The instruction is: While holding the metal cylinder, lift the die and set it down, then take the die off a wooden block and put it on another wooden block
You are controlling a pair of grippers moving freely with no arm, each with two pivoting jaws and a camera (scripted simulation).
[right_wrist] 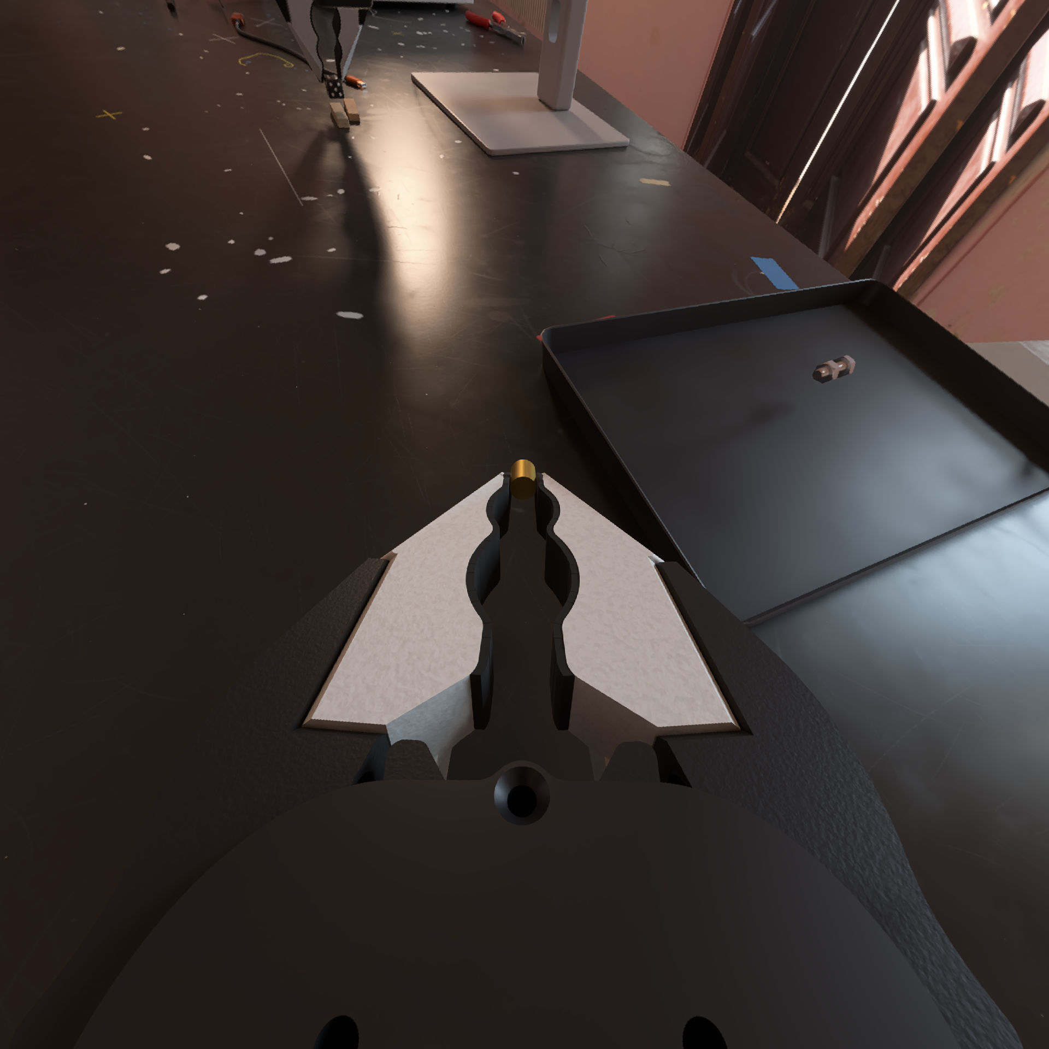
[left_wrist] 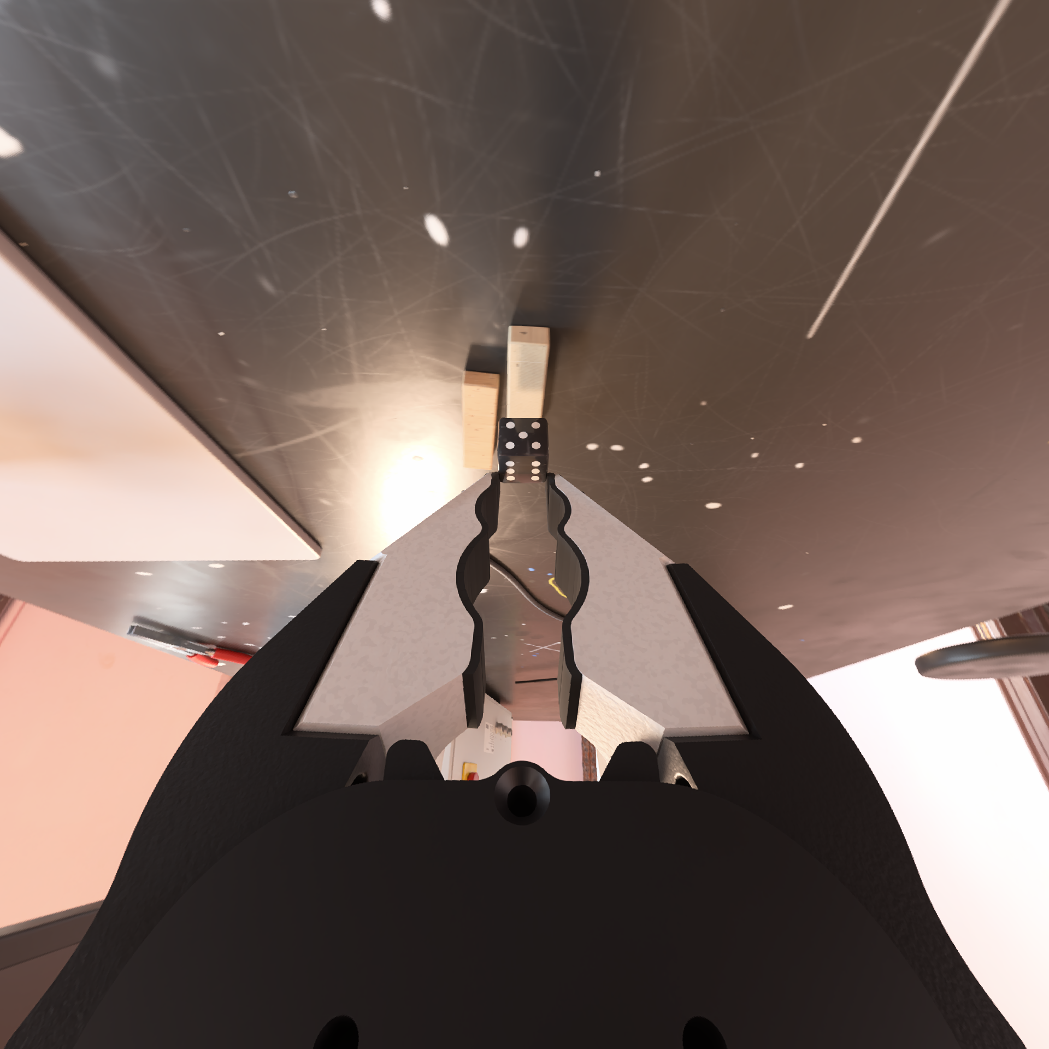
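My left gripper is shut on a black die with white pips, held at the fingertips. Two pale wooden blocks lie side by side on the dark table just beyond the die. The right wrist view shows this far off: the left gripper holds the die just above the blocks. My right gripper is shut on a small brass-coloured metal cylinder, held a little above the table.
A black tray with a bolt in it lies right of my right gripper. A grey monitor stand stands right of the blocks. Red-handled tools lie at the far edge. Blue tape is near the right table edge.
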